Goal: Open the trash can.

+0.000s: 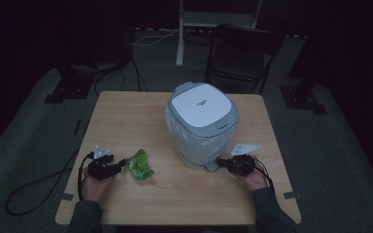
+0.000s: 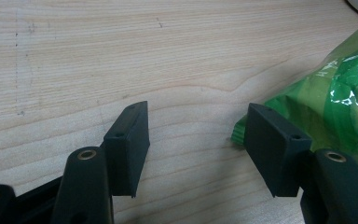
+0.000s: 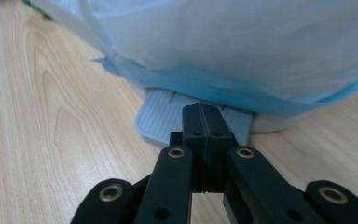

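A small pedal bin (image 1: 201, 124) with a white and grey lid stands shut on the wooden table (image 1: 126, 111). A pale blue liner (image 3: 242, 46) hangs over its body. Its grey ribbed pedal (image 3: 161, 116) sticks out at the near side. My right gripper (image 1: 221, 164) is shut with nothing between its jaws, and its tips (image 3: 200, 112) rest over the pedal. A crumpled green wrapper (image 1: 140, 165) lies left of the bin. My left gripper (image 1: 121, 164) is open and low over the table (image 2: 98, 56). The wrapper's edge (image 2: 335, 93) lies just beside and behind the left gripper's right-hand jaw, outside the gap.
A dark folding chair (image 1: 243, 58) stands behind the table's far edge. Black cables (image 1: 39, 189) trail on the grey floor to the left. Bare wood lies between the wrapper and the bin, and along the table's far left part.
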Available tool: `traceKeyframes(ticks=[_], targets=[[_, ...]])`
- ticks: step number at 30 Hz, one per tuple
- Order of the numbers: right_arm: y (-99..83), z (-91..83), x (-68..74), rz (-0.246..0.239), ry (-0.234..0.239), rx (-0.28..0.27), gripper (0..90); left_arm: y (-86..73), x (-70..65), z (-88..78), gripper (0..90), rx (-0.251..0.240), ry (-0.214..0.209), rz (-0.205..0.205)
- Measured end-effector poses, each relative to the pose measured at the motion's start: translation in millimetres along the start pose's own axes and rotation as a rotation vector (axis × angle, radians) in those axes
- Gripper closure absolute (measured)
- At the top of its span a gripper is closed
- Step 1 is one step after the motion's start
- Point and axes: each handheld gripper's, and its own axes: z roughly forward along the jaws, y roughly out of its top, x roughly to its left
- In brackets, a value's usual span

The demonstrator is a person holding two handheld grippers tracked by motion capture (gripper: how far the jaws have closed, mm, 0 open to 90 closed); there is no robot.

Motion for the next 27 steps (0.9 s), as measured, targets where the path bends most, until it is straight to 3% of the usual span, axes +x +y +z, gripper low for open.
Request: traceKeyframes(ticks=[7, 27], targets=[[0.0, 2.4, 1.9, -0.048, -0.024, 0.028, 90.0, -0.1, -1.4, 0.2, 41.1, -0.001, 0.0, 0.003], [-2.0, 4.9, 0.3, -0.023, -0.02, 0.021, 90.0, -0.2, -1.4, 0.1, 41.1, -0.001, -0.005, 0.001]])
